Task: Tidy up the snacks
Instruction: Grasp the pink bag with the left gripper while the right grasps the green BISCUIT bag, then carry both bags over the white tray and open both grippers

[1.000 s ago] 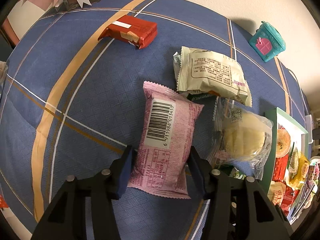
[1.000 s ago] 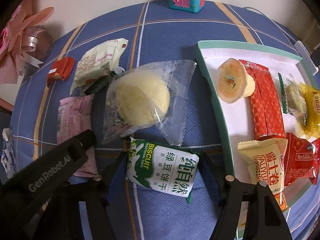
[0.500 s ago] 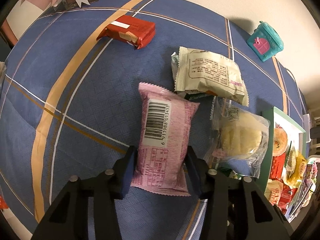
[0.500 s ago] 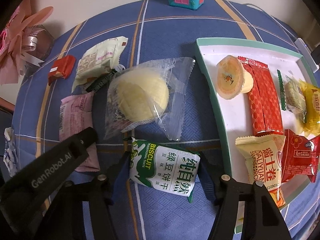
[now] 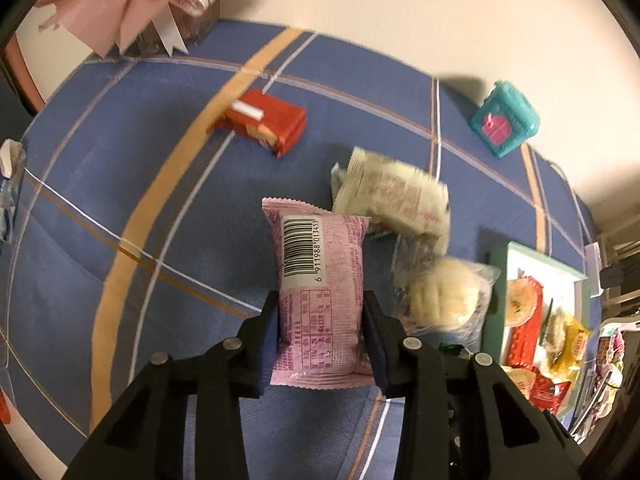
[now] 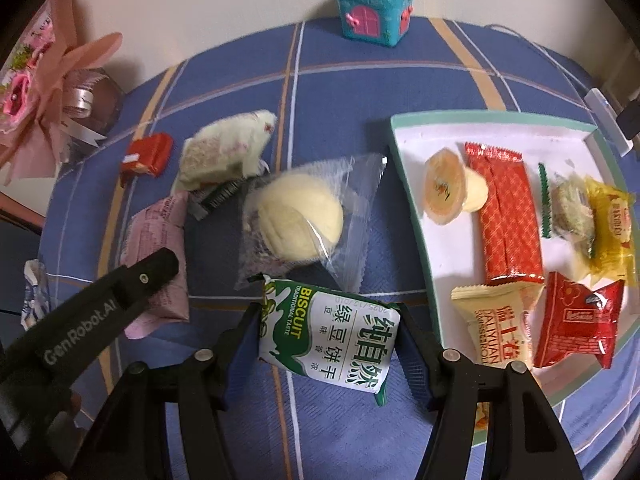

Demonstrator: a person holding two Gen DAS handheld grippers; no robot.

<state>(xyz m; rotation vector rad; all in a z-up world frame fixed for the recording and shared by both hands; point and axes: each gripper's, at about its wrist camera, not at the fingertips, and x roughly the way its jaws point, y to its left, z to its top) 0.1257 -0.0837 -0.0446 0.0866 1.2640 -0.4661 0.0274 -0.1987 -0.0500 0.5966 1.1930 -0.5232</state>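
The left gripper (image 5: pixel 322 344) has its jaws closing on a pink snack packet (image 5: pixel 320 284), whose sides are pinched between the two pads with its barcode face up; the packet's far end points toward the cream wrapper (image 5: pixel 394 204). The right gripper (image 6: pixel 326 354) grips a green-and-white biscuit packet (image 6: pixel 330 340) across its width, the pads pressed on both short sides, and the packet sits just left of the white tray's green rim (image 6: pixel 416 216). Left of that rim, on the blue plaid cloth (image 6: pixel 332 92), lies a clear-wrapped pale bun (image 6: pixel 300 216), with the cream wrapper and a red packet (image 6: pixel 148 156) farther left. Inside the tray lie an orange jelly cup (image 6: pixel 444 188), a long red packet (image 6: pixel 506 216), a beige Swiss roll packet (image 6: pixel 498 328), a dark red packet (image 6: pixel 576 320) and a yellow-wrapped sweet (image 6: pixel 614 224). A teal toy house (image 6: pixel 374 10) stands beyond the tray's far edge, by the wall.
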